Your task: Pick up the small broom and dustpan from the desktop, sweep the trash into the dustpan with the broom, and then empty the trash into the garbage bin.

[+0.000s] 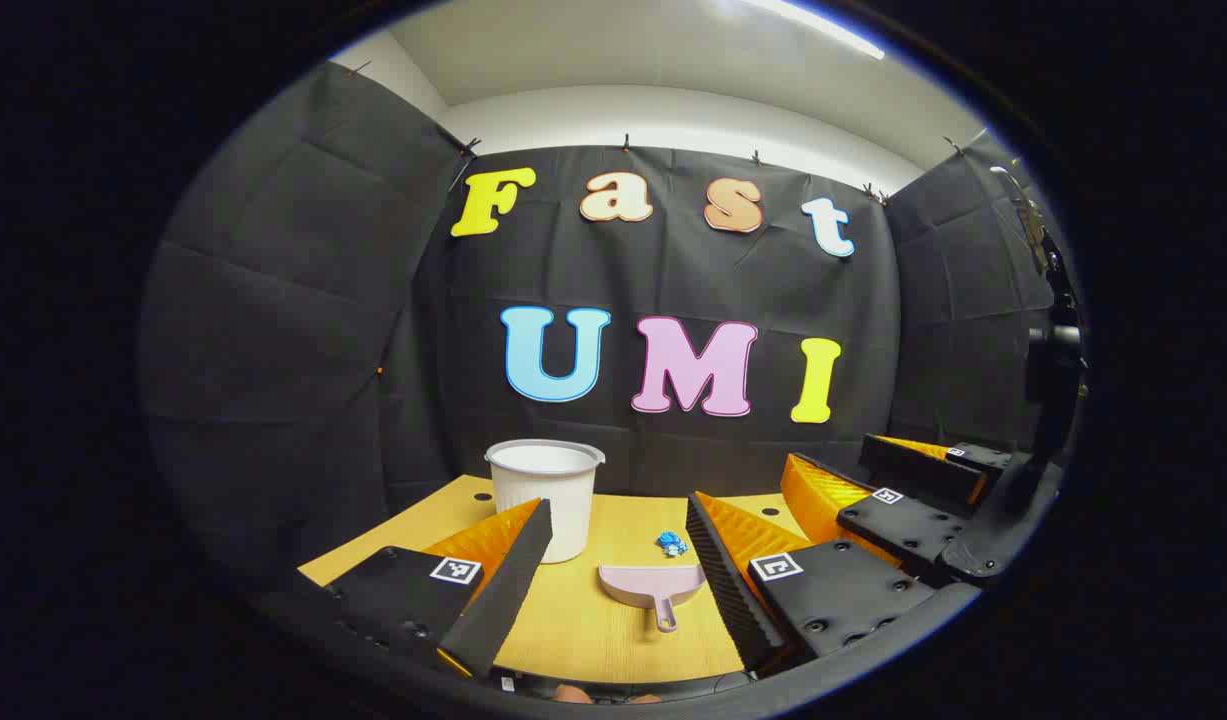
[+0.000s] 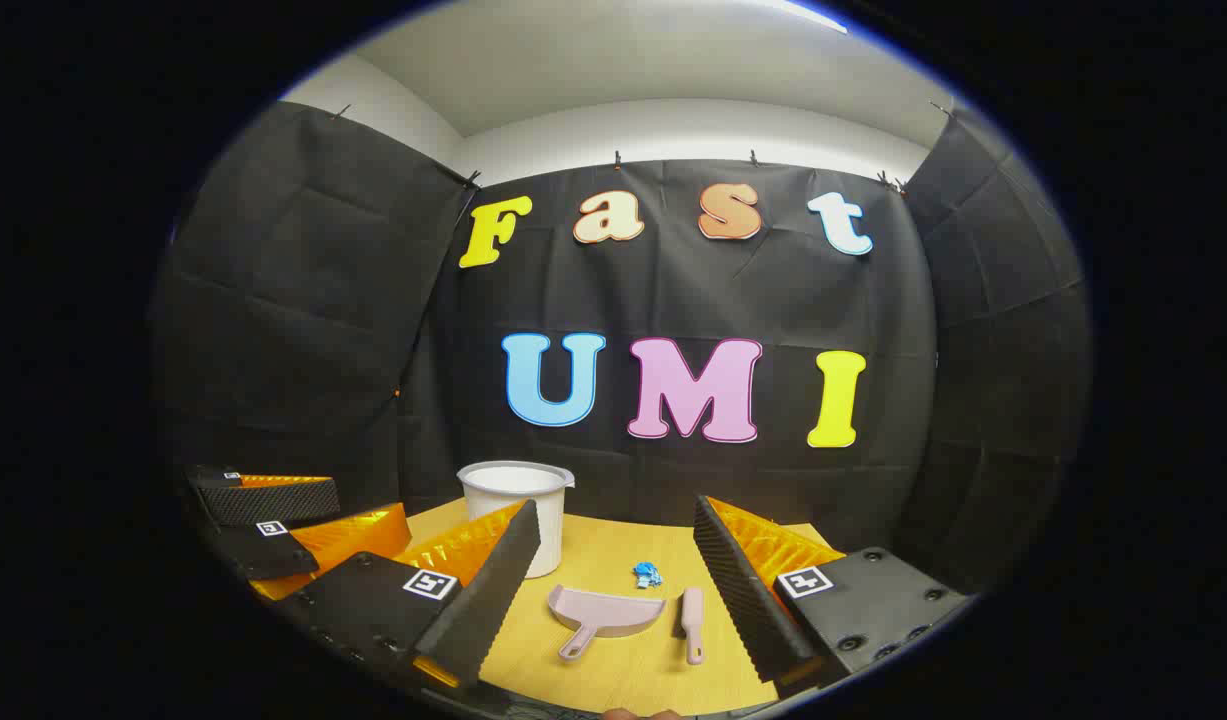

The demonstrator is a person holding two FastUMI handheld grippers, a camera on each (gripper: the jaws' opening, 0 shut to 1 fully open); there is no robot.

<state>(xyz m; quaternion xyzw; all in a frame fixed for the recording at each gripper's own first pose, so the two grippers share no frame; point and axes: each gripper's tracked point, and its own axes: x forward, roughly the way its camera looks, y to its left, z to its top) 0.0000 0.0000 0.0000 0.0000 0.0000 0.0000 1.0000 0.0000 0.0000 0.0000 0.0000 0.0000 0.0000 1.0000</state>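
Black cloth walls close round my yellow tabletop (image 2: 613,650). On it, largest first: the white garbage bin (image 2: 513,510) at ten o'clock, the pink dustpan (image 2: 608,610) near centre, the small broom (image 2: 693,622) just beside it at three o'clock (apart, I think), blue trash (image 2: 647,574) at twelve. My left hand-held gripper (image 1: 613,590) and right hand-held gripper (image 2: 613,590) hover spread wide, holding nothing.

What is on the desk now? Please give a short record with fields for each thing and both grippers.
desk: yellow wood top
dustpan: pink, lying flat, untouched
broom: pink, lying beside the dustpan, apart from it
trash: small blue scrap behind the dustpan
garbage bin: white, upright, at the back left
left gripper: open, holding nothing
right gripper: open, holding nothing
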